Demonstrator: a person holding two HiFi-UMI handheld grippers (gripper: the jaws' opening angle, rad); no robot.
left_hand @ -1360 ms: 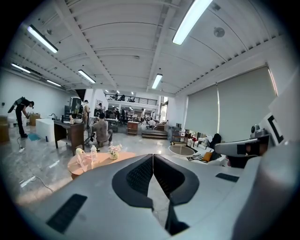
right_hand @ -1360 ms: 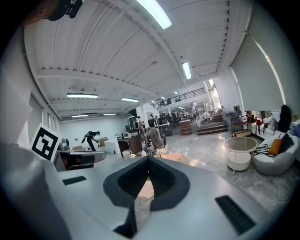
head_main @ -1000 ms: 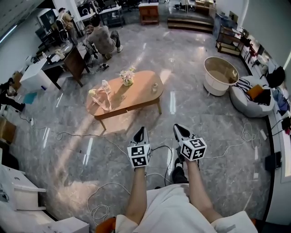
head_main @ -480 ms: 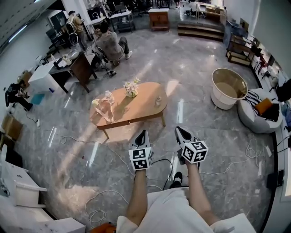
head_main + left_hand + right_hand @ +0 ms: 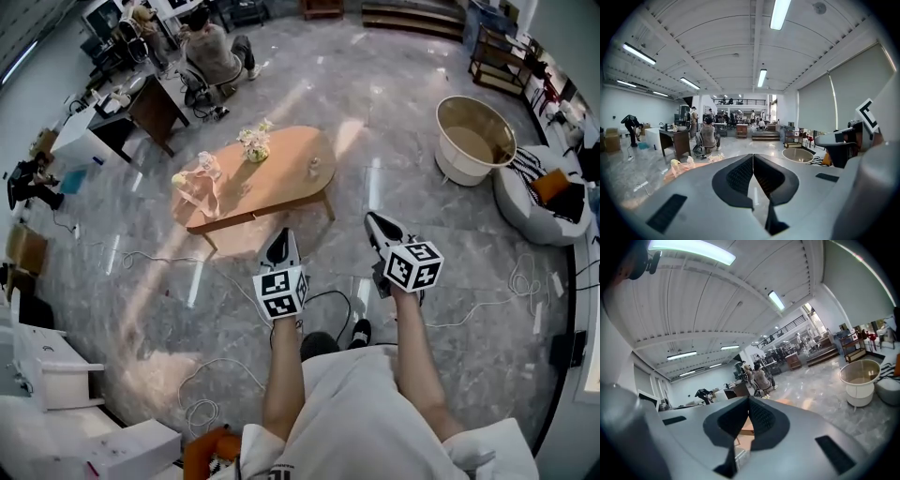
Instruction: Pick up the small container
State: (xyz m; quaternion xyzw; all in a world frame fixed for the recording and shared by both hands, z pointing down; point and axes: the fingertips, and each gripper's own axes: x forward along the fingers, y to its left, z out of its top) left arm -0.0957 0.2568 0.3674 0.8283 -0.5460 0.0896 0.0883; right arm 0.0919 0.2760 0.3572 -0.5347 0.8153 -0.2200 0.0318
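The small container (image 5: 315,167) is a pale little jar standing near the right end of the oval wooden table (image 5: 281,183). My left gripper (image 5: 280,239) hovers just short of the table's near edge, jaws shut and empty (image 5: 753,157). My right gripper (image 5: 373,221) is beside it, to the right of the table's end, jaws also shut with nothing in them (image 5: 748,399). Both point nearly level toward the table. In the gripper views the jaws hide the container; a strip of the table (image 5: 744,430) shows under the right jaws.
A flower vase (image 5: 253,145) and a crumpled clear bag (image 5: 199,185) sit on the table's middle and left. A round tub (image 5: 475,139) and a beanbag (image 5: 539,202) stand at right. Cables (image 5: 328,300) trail on the marble floor. A seated person (image 5: 214,56) is at a desk beyond.
Both grippers have moved forward toward the table with the person's step; the table's near edge now lies close to the left gripper's tip. The jaws stay shut.
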